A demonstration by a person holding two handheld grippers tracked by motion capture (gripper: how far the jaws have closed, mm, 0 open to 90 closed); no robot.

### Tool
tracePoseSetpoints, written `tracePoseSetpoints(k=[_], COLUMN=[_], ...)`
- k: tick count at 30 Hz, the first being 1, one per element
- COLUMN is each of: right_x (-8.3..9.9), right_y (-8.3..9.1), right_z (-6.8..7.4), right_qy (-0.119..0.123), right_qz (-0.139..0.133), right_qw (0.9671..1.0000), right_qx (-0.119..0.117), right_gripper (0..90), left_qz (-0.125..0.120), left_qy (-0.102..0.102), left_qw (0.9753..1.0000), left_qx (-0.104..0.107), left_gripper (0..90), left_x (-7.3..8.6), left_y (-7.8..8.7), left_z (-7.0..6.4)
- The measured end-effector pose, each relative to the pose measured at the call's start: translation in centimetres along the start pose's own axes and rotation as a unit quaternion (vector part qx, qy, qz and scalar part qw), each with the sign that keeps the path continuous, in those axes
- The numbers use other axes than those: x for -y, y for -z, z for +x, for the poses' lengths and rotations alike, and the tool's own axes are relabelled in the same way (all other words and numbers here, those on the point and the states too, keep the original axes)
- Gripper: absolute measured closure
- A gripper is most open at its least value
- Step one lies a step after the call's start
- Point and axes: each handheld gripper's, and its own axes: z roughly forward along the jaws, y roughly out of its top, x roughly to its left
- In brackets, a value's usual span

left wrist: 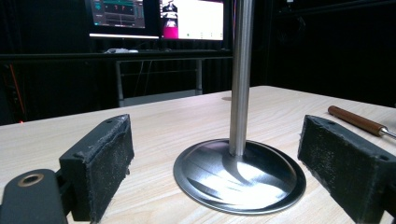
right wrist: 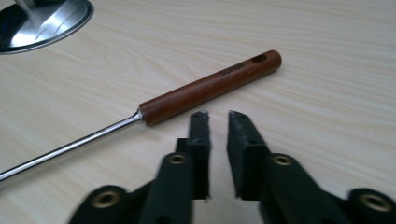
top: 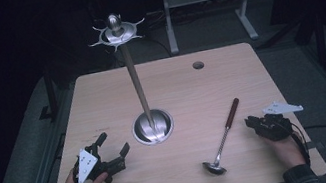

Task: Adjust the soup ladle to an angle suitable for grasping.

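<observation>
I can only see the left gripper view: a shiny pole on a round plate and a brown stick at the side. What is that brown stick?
Observer: It's the wooden handle of a ladle lying flat on the table; its metal bowl points toward the person.
Operator: What's on top of the pole?
Observer: The stand ends in a ring of curved hooks, all bare.
Operator: Where's the other gripper?
Observer: The right gripper sits just beside the ladle's handle, jaws nearly closed, not touching it.

Overhead light falls on the pale table amid dark surroundings, glare streaks the steel stand base, bright monitors glow behind, and near jaws blur softly.
</observation>
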Motion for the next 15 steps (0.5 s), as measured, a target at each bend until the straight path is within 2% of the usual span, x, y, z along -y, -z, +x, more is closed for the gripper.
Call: tracePoseSetpoints(k=[1, 4, 12, 15], right_x=[-0.3, -0.5, -1.8, -2.0], right_y=[-0.3, -0.6, -2.3, -2.6], right_z=[-0.1, -0.2, -0.8, -1.0], right_qy=[0.004, 0.008, 0.015, 0.009], right_qz=[-0.005, -0.009, -0.017, -0.022], right_qw=[1.0000, 0.9999, 0.9997, 0.9996], right_qx=[0.002, 0.003, 0.010, 0.011], right_gripper=[85.7, 89.4, 89.7, 89.7], left_qz=[-0.001, 0.000, 0.000, 0.000], left_qy=[0.001, 0.001, 0.000, 0.001], left_qw=[1.0000, 1.0000, 1.0000, 1.0000], left_qx=[0.000, 0.000, 0.000, 0.000], left_gripper=[9.8, 9.8, 9.8, 9.8], left_x=[0.0, 0.0, 0.0, 0.0], left_y=[0.0, 0.0, 0.0, 0.0], left_z=[0.0, 0.0, 0.0, 0.0])
